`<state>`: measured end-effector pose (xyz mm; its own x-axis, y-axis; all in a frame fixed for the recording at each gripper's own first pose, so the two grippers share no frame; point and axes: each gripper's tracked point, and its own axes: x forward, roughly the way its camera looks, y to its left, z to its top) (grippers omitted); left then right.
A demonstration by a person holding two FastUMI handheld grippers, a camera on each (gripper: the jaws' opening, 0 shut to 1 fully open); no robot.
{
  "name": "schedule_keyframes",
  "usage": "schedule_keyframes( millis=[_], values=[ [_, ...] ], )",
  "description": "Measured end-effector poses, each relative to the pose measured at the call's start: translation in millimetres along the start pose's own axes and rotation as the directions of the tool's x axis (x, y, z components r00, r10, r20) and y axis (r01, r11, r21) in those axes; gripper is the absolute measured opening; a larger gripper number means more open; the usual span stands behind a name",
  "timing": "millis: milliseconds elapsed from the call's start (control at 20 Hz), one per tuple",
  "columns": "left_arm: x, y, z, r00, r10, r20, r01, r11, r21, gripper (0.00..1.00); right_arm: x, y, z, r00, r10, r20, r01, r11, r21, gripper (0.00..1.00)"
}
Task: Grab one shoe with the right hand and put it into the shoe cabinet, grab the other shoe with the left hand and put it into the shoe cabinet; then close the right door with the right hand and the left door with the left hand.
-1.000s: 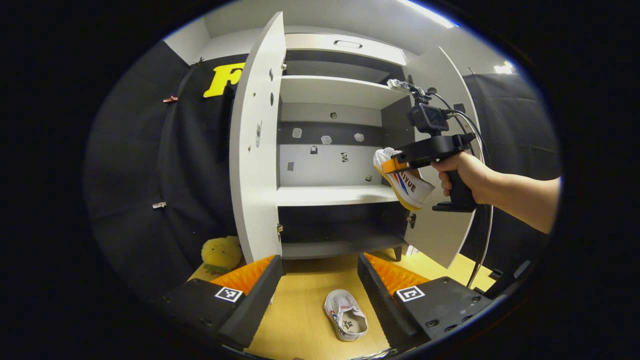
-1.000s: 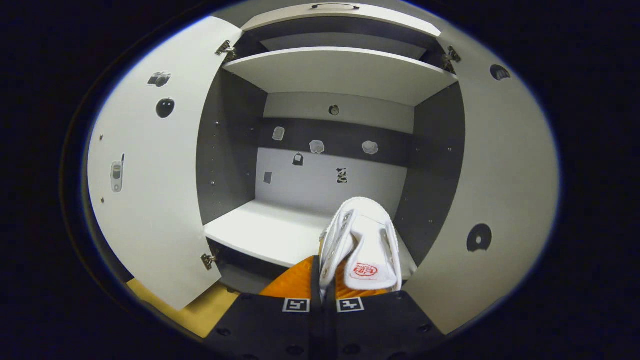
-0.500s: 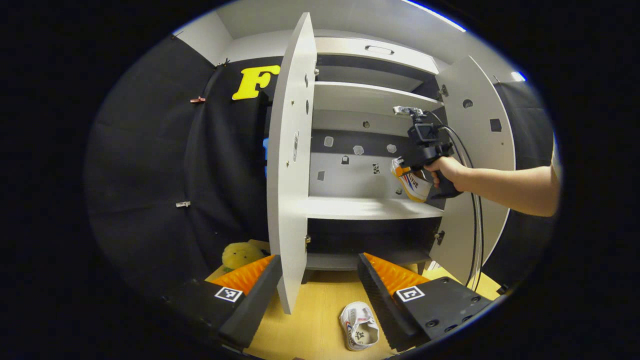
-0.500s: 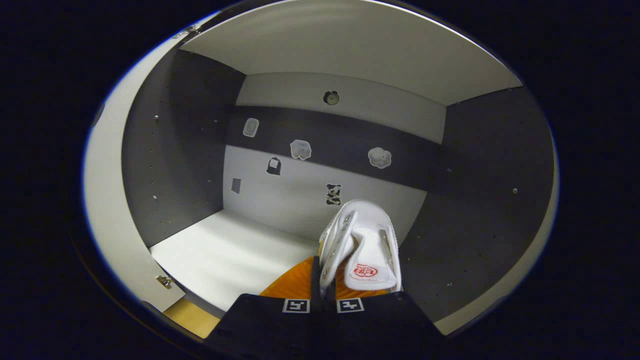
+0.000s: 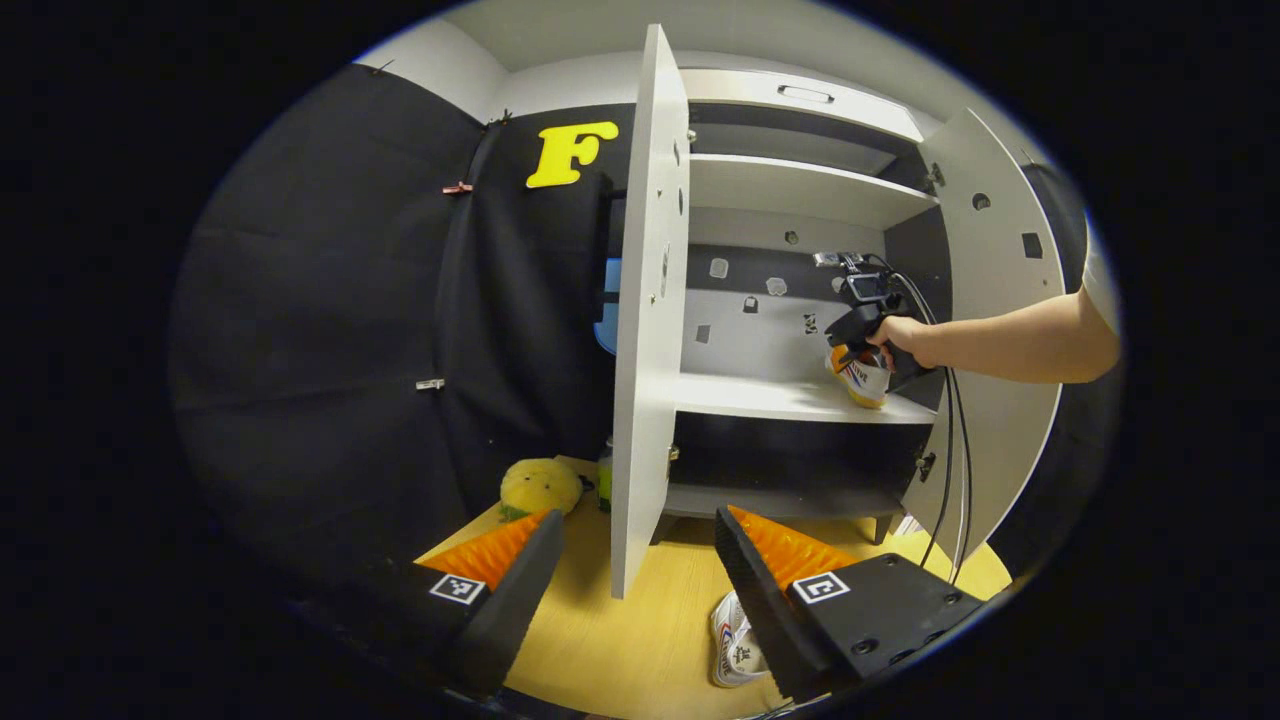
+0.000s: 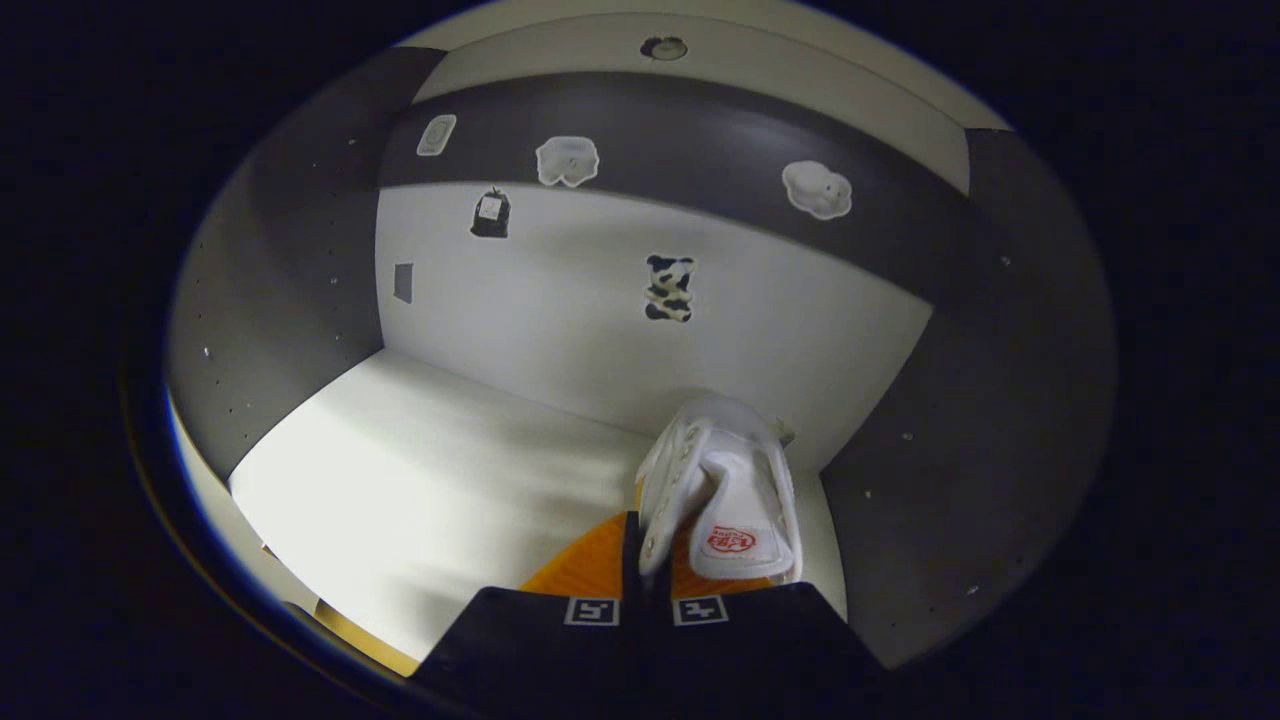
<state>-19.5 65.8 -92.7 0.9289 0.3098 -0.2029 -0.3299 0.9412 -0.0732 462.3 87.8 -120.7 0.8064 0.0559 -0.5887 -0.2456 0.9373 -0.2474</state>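
In the right gripper view my right gripper (image 6: 648,555) is shut on the side wall of a white shoe (image 6: 722,490), deep inside the cabinet just above the white middle shelf (image 6: 420,460), near its right back corner. The left gripper view shows that same gripper (image 5: 850,350) in a person's hand, with the shoe (image 5: 864,377) low over the shelf (image 5: 780,398). My left gripper (image 5: 640,565) is open with nothing between its fingers, above the wooden floor. The other white shoe (image 5: 738,652) lies on the floor by its right finger. Both cabinet doors stand open: the left door (image 5: 645,300) and the right door (image 5: 1000,300).
A yellow plush toy (image 5: 538,487) sits on the floor left of the cabinet, against the black cloth wall. A small green item (image 5: 605,480) stands behind the left door. Cables hang from the right gripper along the right door. Stickers dot the cabinet's back panel (image 6: 620,300).
My right gripper has pushed the shoe deeper into the cabinet and lower toward the middle shelf. My left gripper's view has swung left, so the cabinet and floor shoe sit further right.
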Motion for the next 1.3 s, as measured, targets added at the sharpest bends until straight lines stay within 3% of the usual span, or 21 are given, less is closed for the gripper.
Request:
schedule_keyframes(
  millis=[200,400,450,600,650,700,750,1000,1300],
  values=[
    [-7,2,9,0.999,0.032,0.021,-0.032,0.999,0.028,0.95,-1,2,-9,0.999,0.019,-0.050,-0.016,0.998,0.067,0.06],
    [-11,0,9,0.999,0.023,0.030,-0.025,0.999,0.037,0.95,-8,4,-8,0.999,0.020,-0.042,-0.013,0.989,0.144,0.20],
    [-12,-3,5,1.000,0.007,0.030,-0.008,0.999,0.037,0.95,-16,7,-7,0.999,0.029,-0.038,-0.023,0.987,0.158,0.27],
    [-10,-8,-4,0.999,-0.028,0.016,0.028,0.999,0.032,0.95,-40,16,1,0.998,0.062,0.011,-0.063,0.978,0.200,0.61],
    [-11,-9,-5,0.999,-0.040,0.013,0.040,0.999,0.030,0.95,-50,19,1,0.997,0.070,0.028,-0.074,0.974,0.213,0.77],
    [-11,-10,-4,0.999,-0.051,0.015,0.051,0.998,0.032,0.95,-58,25,1,0.996,0.080,0.047,-0.088,0.971,0.222,0.83],
    [-11,-11,-3,0.998,-0.066,0.020,0.065,0.997,0.040,0.95,-68,30,1,0.994,0.091,0.068,-0.104,0.970,0.220,0.96],
    [-12,-19,-8,0.989,-0.144,0.020,0.143,0.988,0.052,0.95,-134,41,3,0.976,0.092,0.196,-0.132,0.969,0.206,0.98],
    [-13,-22,-48,0.972,-0.229,-0.048,0.231,0.972,0.051,0.95,-239,41,-13,0.916,0.040,0.399,-0.123,0.975,0.186,0.98]
  ],
)
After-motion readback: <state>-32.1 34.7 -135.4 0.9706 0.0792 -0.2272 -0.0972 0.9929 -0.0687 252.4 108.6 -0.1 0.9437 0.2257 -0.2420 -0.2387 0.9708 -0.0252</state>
